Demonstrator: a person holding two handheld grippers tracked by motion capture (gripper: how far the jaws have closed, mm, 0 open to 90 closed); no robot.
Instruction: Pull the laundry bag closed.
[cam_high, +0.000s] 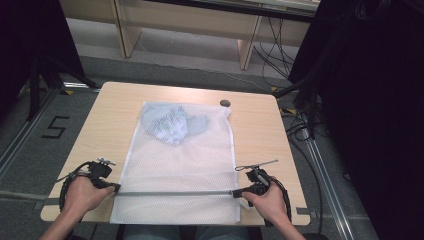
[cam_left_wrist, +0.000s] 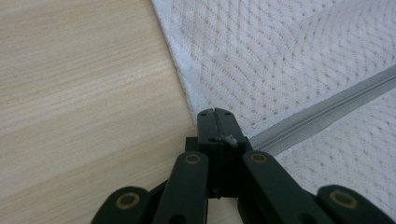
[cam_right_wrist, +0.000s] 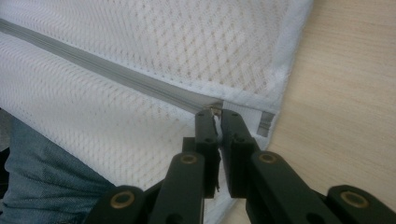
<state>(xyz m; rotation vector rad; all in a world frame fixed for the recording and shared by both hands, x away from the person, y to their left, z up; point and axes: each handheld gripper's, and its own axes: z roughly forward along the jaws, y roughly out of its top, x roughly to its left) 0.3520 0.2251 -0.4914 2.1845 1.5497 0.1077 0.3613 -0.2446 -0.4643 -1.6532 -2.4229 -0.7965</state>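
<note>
— What is gripped?
— The white mesh laundry bag (cam_high: 180, 170), flat on the wooden counter (cam_high: 100, 125): its left edge is clamped by the left tool (cam_left_wrist: 215, 112), the grey zipper's (cam_right_wrist: 116, 74) pull by the right tool (cam_right_wrist: 215, 111).
— Next?
— Probably zipper travel, opposed by tension.

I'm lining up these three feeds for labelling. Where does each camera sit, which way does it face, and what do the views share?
High view: above the person's side, looking forward and down on the table; both forearms, left gripper and right gripper show.
Left gripper view: rides the left gripper, facing the mesh bag edge; its own black jaws closed at the grey zipper end.
Right gripper view: rides the right gripper, facing the bag's other edge; jaws pinch the zipper pull.
Shared: all show bag, zipper and wooden tabletop.
</note>
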